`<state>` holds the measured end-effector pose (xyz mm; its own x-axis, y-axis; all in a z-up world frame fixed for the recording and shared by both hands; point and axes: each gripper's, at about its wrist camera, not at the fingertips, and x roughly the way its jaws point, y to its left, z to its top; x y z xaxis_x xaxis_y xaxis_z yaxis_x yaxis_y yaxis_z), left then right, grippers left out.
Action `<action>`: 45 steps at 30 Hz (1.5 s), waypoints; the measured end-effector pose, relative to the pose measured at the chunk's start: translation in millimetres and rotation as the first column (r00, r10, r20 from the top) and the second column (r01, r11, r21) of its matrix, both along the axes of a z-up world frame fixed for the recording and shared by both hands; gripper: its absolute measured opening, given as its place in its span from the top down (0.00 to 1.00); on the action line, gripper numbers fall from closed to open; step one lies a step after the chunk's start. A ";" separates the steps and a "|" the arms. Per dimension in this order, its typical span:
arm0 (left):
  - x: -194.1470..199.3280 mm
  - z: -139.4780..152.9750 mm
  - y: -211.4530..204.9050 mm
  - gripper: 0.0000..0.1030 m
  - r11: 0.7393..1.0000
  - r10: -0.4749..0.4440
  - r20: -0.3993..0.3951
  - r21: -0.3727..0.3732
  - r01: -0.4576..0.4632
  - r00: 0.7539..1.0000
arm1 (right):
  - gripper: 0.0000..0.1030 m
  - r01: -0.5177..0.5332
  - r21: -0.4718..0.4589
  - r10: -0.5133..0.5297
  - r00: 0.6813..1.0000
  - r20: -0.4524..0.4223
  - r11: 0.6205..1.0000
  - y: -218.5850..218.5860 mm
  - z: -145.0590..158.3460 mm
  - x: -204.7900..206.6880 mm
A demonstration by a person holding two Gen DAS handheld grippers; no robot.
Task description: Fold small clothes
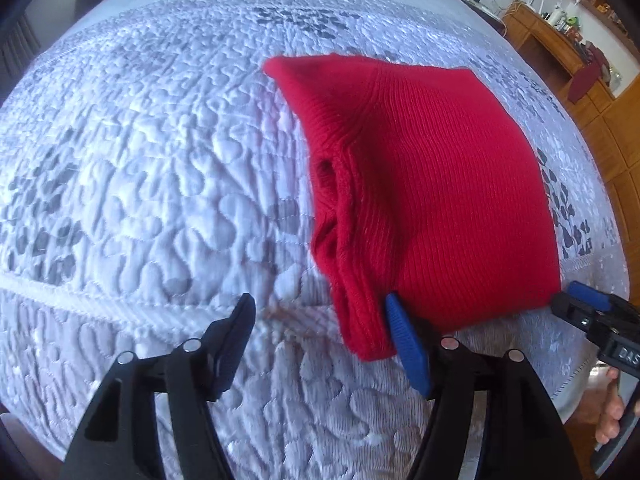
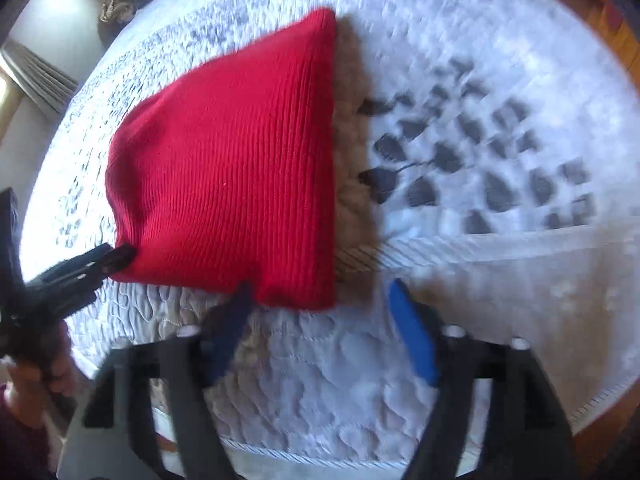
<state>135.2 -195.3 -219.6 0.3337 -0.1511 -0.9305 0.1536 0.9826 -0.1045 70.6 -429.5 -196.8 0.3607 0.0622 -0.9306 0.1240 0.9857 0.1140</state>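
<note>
In the left wrist view, the left gripper [image 1: 320, 312] is hanging over the quilted bedspread [image 1: 140, 200] with its jaws standing wide apart and nothing pressed between them. Its blue pad [image 1: 406, 344] is sitting right against the near lower edge of the folded red knit garment [image 1: 432, 200], while the black finger [image 1: 236, 332] is lying well off to the side over bare quilt. The garment is lying flat on the bedspread, folded into a rough rectangle. At the right edge the right gripper [image 1: 580, 304] is showing just beside the garment's near corner, with a hand [image 1: 610, 412] below it. A wooden dresser [image 1: 560, 56] is standing beyond the bed. In the right wrist view, which is blurring, the right gripper [image 2: 320, 304] is also standing apart, with the garment's [image 2: 228, 160] near corner lying between its fingers, unpinched. The left gripper [image 2: 116, 258] is reaching in from the left, touching the garment's other near corner.
</note>
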 end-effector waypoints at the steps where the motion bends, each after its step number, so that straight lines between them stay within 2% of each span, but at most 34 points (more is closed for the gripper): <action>1: -5.5 5.1 1.4 0.31 1.000 0.003 0.012 0.021 -0.004 1.000 | 0.22 0.002 -0.015 -0.002 1.000 0.008 1.000 -0.7 5.0 -9.4; 2: -10.3 9.6 1.0 0.29 0.999 0.005 0.024 0.035 -0.006 1.000 | 0.18 0.009 -0.029 -0.009 1.000 0.019 1.000 2.0 11.4 -18.0; 4: -19.4 17.8 2.7 0.28 0.998 0.009 0.040 0.056 -0.011 0.999 | 0.16 0.016 -0.044 -0.014 0.999 0.036 0.999 5.5 19.0 -30.9; 10: -47.4 41.2 5.9 0.26 0.997 0.008 0.087 0.080 -0.015 0.996 | 0.16 0.023 -0.017 -0.022 0.999 0.049 1.000 16.6 32.5 -67.2; 16: -66.6 58.7 13.8 0.25 0.994 0.043 0.100 0.093 -0.053 0.994 | 0.15 0.014 -0.052 -0.011 0.998 0.063 0.999 27.7 50.1 -82.5; 28: -101.8 108.2 7.2 0.23 0.995 0.010 0.198 0.097 -0.030 0.980 | 0.12 -0.028 -0.029 0.031 0.993 0.111 0.999 55.1 77.4 -103.2; 45: -110.3 119.3 1.6 0.22 0.996 0.004 0.212 0.087 -0.023 0.977 | 0.12 -0.032 -0.037 0.037 0.991 0.132 0.999 58.3 88.7 -104.8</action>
<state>24.9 -193.7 -100.3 0.5259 -0.0650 -0.8480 0.1495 0.9886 0.0169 -34.2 -371.2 -108.1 0.4790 0.0455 -0.8766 0.0756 0.9928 0.0928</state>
